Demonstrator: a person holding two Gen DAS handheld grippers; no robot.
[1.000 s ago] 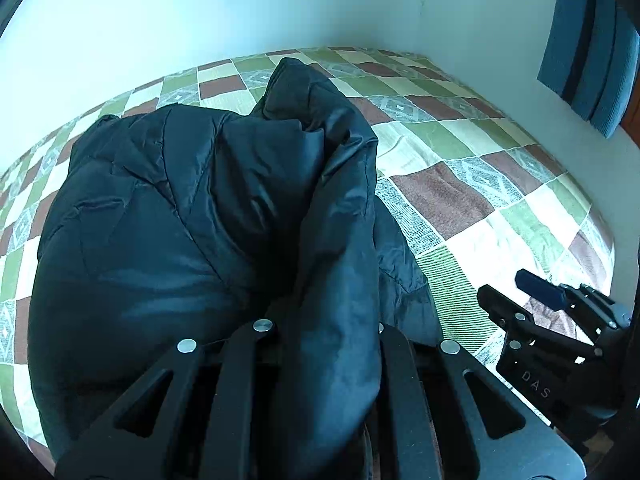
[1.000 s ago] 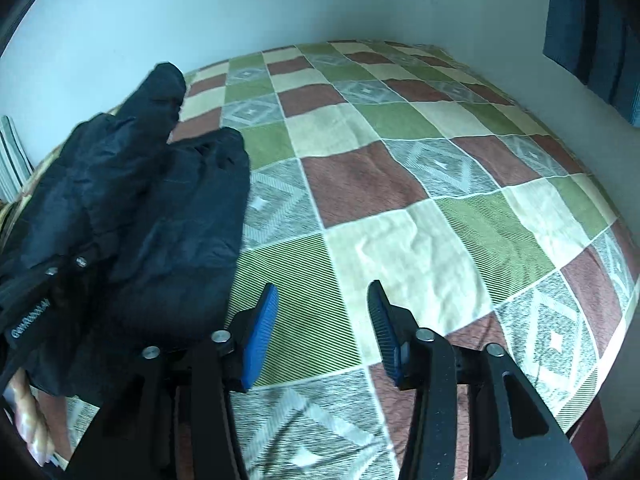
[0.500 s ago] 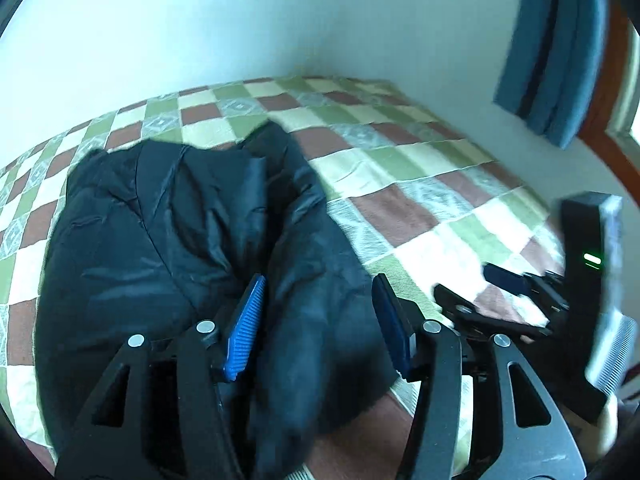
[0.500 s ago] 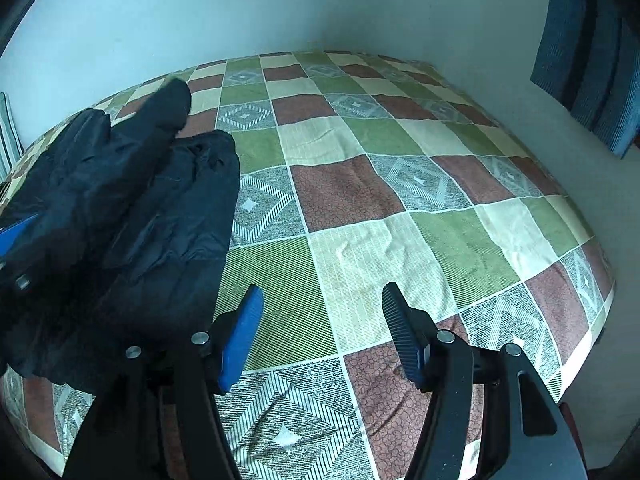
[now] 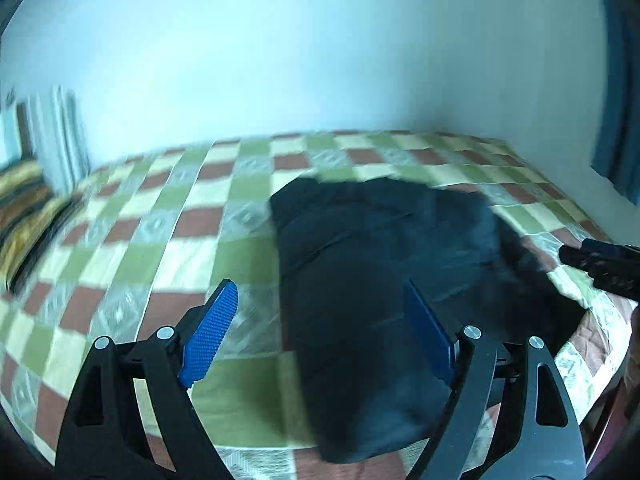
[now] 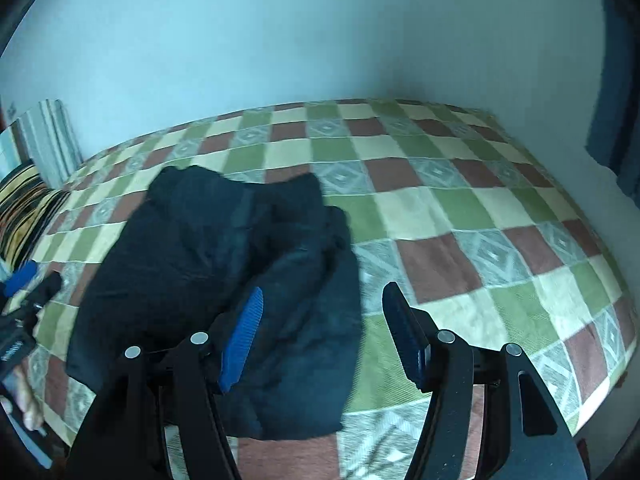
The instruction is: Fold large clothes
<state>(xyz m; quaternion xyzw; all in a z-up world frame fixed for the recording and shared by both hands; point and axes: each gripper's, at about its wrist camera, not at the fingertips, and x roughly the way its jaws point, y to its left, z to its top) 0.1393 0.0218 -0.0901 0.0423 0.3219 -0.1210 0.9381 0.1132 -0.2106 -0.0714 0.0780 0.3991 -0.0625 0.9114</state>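
One dark jacket (image 6: pixel 224 280) is lying bundled on the checked bed (image 6: pixel 460 216), its sleeve now dropped across the body since a second ago, when the left claw (image 5: pixel 320 332) was pinching it. Both claws are now gaping empty, the right claw (image 6: pixel 320 332) hovering at the bundle's 4 o'clock edge. Plenty of bare bed is lying open toward 3 o'clock for the next fold.

**Cloth, plastic and metal**

The dark jacket (image 6: pixel 224 264) is smooth cloth with a faint sheen. The checked bedspread (image 6: pixel 460 208) is matt woven cloth, lightly wrinkled. The left gripper (image 5: pixel 324 332) and right gripper (image 6: pixel 320 332) have matt black plastic arms, ribbed blue pads (image 5: pixel 210 332) and shiny metal rivets.
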